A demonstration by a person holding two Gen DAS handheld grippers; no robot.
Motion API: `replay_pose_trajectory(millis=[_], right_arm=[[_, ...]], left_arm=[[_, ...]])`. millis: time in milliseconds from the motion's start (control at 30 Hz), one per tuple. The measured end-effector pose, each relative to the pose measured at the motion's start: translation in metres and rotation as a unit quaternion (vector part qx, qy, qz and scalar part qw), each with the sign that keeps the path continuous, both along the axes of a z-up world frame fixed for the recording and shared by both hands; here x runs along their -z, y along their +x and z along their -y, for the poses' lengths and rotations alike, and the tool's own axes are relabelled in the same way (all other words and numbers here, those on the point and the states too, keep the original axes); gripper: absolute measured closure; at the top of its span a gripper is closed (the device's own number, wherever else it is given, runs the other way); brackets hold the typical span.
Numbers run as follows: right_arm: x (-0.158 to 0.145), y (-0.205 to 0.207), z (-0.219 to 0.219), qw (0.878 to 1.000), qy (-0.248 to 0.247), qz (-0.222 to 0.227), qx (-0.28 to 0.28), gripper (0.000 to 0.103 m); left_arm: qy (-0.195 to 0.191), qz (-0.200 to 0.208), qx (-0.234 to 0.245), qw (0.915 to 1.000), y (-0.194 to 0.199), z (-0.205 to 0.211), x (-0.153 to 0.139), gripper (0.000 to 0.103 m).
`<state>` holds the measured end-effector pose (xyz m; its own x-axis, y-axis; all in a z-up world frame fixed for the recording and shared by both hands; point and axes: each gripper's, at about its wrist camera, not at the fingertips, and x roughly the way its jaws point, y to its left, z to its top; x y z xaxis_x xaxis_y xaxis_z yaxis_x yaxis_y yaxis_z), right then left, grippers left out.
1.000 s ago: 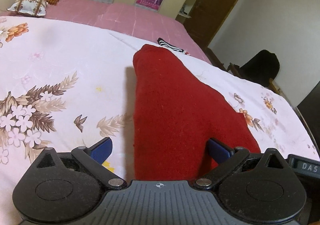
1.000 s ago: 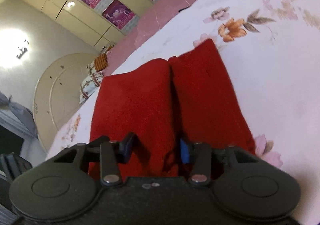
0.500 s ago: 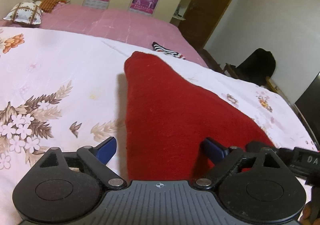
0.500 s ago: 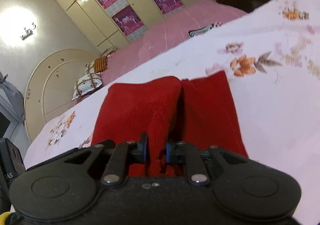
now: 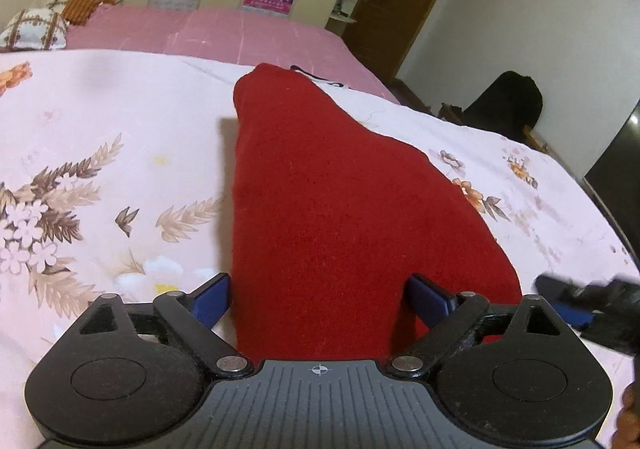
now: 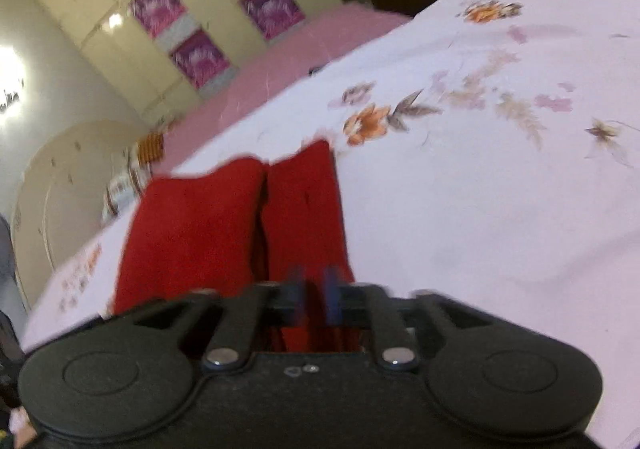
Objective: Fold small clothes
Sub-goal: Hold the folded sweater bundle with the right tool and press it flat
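Note:
Red knit trousers (image 5: 320,189) lie on the floral bedsheet (image 5: 100,137), legs pointing away. My left gripper (image 5: 318,301) is open, its blue fingertips either side of the near waist end, not closed on it. In the right wrist view the two red legs (image 6: 224,217) lie side by side. My right gripper (image 6: 314,295) is shut on the near edge of the right leg, the blue pads almost together with red cloth between them. The right gripper also shows blurred at the right edge of the left wrist view (image 5: 580,301).
A pink bedspread (image 5: 208,29) covers the far half of the bed, with pillows (image 5: 36,29) at the back left. A striped black-and-white garment (image 5: 320,77) lies just beyond the trousers. A wardrobe with posters, a brown door and a dark chair (image 5: 508,105) stand behind.
My right gripper has closed from part open onto the red cloth and moved, blurring its view. My left gripper has stayed open around the waist end.

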<state>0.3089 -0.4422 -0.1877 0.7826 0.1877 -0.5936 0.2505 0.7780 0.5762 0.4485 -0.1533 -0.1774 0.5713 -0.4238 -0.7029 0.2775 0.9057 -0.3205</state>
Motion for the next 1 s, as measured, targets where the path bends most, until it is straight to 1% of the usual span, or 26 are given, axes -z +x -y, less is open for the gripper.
replay_pose_trajectory(millis=[33, 67, 100, 167, 300, 367, 433, 533, 567, 600, 633, 733, 767, 833, 900, 967, 1000], right_arm=[[-0.002, -0.001, 0.002, 1.0, 0.01, 0.007, -0.001, 0.057], [-0.005, -0.002, 0.003, 1.0, 0.017, 0.015, -0.004, 0.053], [-0.008, -0.001, 0.003, 1.0, 0.017, 0.019, -0.011, 0.053], [-0.007, 0.008, -0.003, 0.999, 0.012, 0.011, -0.032, 0.053], [0.004, 0.026, -0.02, 0.997, 0.018, 0.003, -0.073, 0.053], [0.011, 0.037, -0.025, 0.996, 0.028, -0.008, -0.087, 0.058], [0.016, 0.045, -0.03, 0.993, 0.055, -0.009, -0.102, 0.061], [0.021, 0.057, -0.034, 0.992, 0.058, -0.018, -0.111, 0.06], [0.022, 0.058, -0.033, 0.992, 0.068, -0.018, -0.108, 0.062], [0.021, 0.059, -0.033, 0.991, 0.076, -0.013, -0.105, 0.066], [0.019, 0.059, -0.037, 0.991, 0.077, -0.007, -0.111, 0.08], [0.001, 0.048, -0.056, 0.992, 0.02, 0.022, -0.125, 0.083], [-0.004, 0.043, -0.058, 0.992, 0.01, 0.033, -0.124, 0.084], [-0.02, 0.031, -0.057, 0.992, -0.02, 0.057, -0.11, 0.086], [-0.033, 0.021, -0.055, 0.99, -0.065, 0.074, -0.098, 0.088], [-0.039, 0.013, -0.049, 0.989, -0.089, 0.076, -0.091, 0.092], [-0.034, 0.014, -0.044, 0.991, -0.081, 0.064, -0.091, 0.092]], left_arm=[[0.002, 0.002, 0.001, 1.0, 0.0, 0.0, -0.002, 0.009], [0.001, 0.003, 0.001, 1.0, -0.001, 0.0, -0.003, 0.009], [-0.001, 0.002, 0.0, 1.0, 0.0, -0.001, -0.005, 0.009], [0.001, 0.003, 0.0, 1.0, -0.003, -0.005, -0.004, 0.009], [0.004, 0.006, 0.002, 1.0, -0.004, -0.004, -0.003, 0.009], [0.003, 0.003, 0.001, 1.0, -0.005, -0.004, -0.003, 0.009], [0.002, -0.001, -0.001, 1.0, -0.006, -0.007, -0.003, 0.009], [-0.01, -0.018, -0.011, 0.9997, -0.012, -0.013, 0.0, 0.009], [-0.011, -0.025, -0.01, 0.9996, -0.015, -0.013, 0.004, 0.009], [-0.008, -0.025, -0.011, 0.9996, -0.017, -0.012, 0.007, 0.009], [-0.003, -0.018, -0.013, 0.9997, -0.02, -0.01, 0.009, 0.01], [-0.008, -0.005, -0.012, 0.9999, -0.025, -0.008, 0.005, 0.01], [-0.01, 0.0, -0.009, 0.9999, -0.026, -0.007, 0.002, 0.01], [-0.009, 0.014, 0.003, 0.9999, -0.028, -0.002, -0.006, 0.01], [-0.007, 0.024, 0.014, 0.9996, -0.03, 0.004, -0.012, 0.01], [0.0, 0.026, 0.018, 0.9995, -0.032, 0.009, -0.012, 0.01], [0.003, 0.018, 0.017, 0.9997, -0.031, 0.01, -0.009, 0.01]])
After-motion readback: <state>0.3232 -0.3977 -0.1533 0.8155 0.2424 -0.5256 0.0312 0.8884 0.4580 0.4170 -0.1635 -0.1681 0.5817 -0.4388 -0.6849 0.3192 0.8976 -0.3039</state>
